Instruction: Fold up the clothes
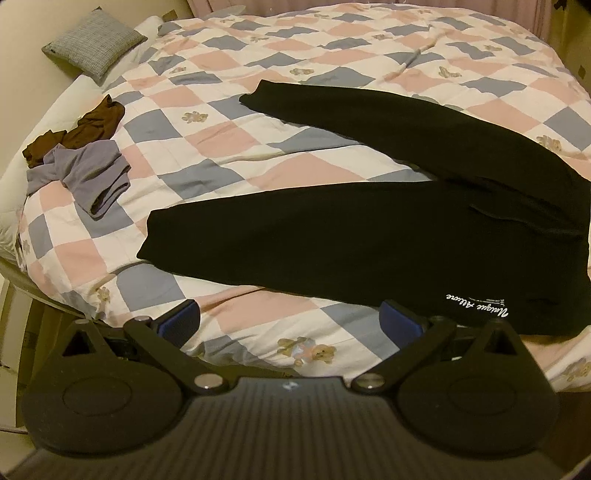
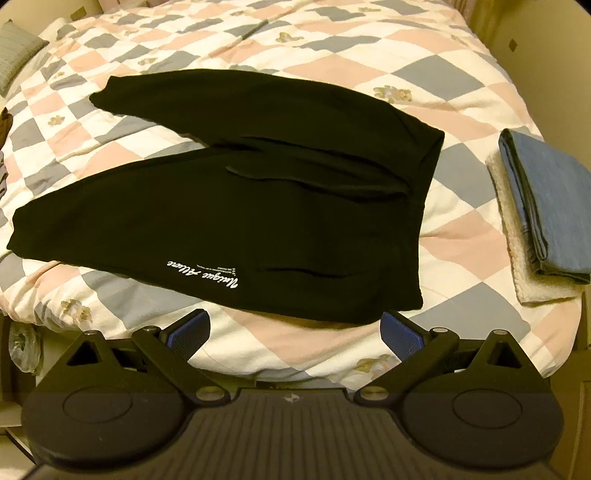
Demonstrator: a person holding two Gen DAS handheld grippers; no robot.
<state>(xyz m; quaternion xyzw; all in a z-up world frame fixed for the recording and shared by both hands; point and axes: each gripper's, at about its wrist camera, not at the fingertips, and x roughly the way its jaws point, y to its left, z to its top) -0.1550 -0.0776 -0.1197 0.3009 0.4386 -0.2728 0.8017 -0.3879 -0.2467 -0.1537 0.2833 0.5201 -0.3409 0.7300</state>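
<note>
One pair of black trousers (image 2: 236,206) (legs splayed) lies flat just beyond both grippers. The left gripper (image 1: 291,325) and right gripper (image 2: 295,328) gape wide, holding nothing.

A home bedroom, with laundry out on the bed.

A bed (image 1: 55,110) fills both views under a quilt (image 1: 229,155) of pink, blue and white squares printed with teddy bears; a grey cushion (image 1: 94,42) sits at its head, clothes lie loose or in a folded stack (image 2: 546,210), and pink curtains (image 1: 207,4) hang behind.
</note>
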